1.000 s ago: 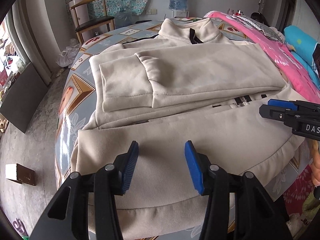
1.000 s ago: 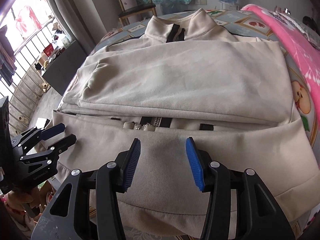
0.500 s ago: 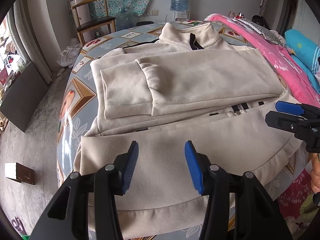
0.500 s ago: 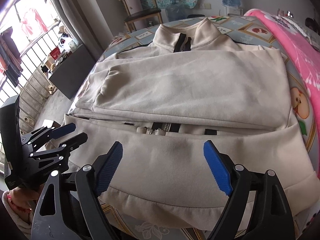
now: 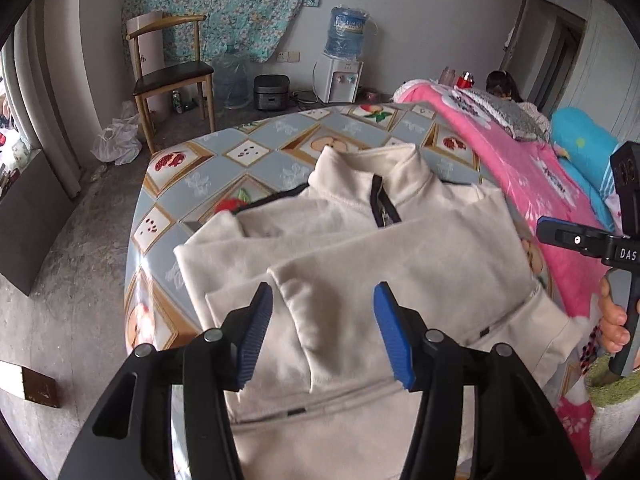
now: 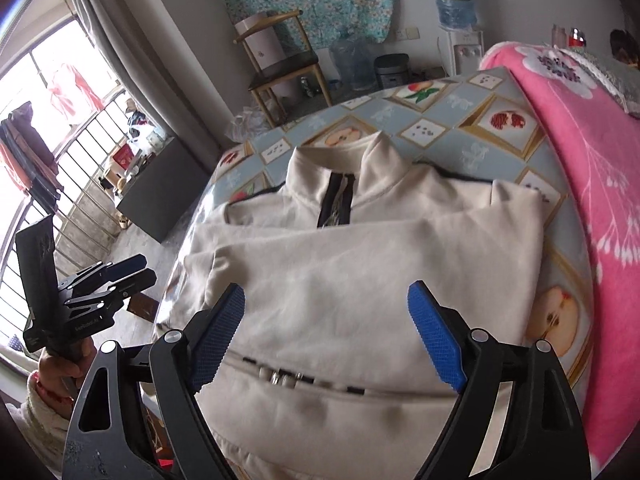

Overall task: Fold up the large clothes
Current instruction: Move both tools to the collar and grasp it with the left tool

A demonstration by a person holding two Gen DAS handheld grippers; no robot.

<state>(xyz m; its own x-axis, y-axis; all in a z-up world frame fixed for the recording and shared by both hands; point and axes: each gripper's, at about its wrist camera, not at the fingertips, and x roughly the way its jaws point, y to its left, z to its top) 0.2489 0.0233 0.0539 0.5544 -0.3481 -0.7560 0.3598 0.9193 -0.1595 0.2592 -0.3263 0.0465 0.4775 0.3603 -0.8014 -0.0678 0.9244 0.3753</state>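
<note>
1. Nearest to us, the left hand-held gripper (image 5: pixel 323 330) hangs above the near half of the cream jacket (image 5: pixel 360 272); its blue pads (image 5: pixel 254 340) are apart and opening, with nothing pressed between them.
2. The right hand-held gripper (image 6: pixel 326 336) is likewise above the garment, its jaws spread wide and empty; only fabric lies below the gap.
3. Each tool shows in the other's camera: the right one at the right edge of the left view, gripped by a hand (image 5: pixel 614 320), and the left one at the left edge of the right view, held by a hand (image 6: pixel 64 364) in a pale sleeve.
4. The jacket lies flat on the table (image 5: pixel 224 160), which carries a blue-grey cloth printed with fruit. Its sleeves are folded across the chest, the lower hem is nearest us, and a zip (image 6: pixel 280 376) shows where the layers meet.
5. Further off, the stand-up collar (image 6: pixel 340 168) with its dark zip points to the far side of the table.
6. A pink blanket (image 6: pixel 592 168) lies just beside the jacket's right edge.
7. Beyond the table stand a wooden chair (image 5: pixel 172 76) and a water dispenser (image 5: pixel 340 68) against the wall.
</note>
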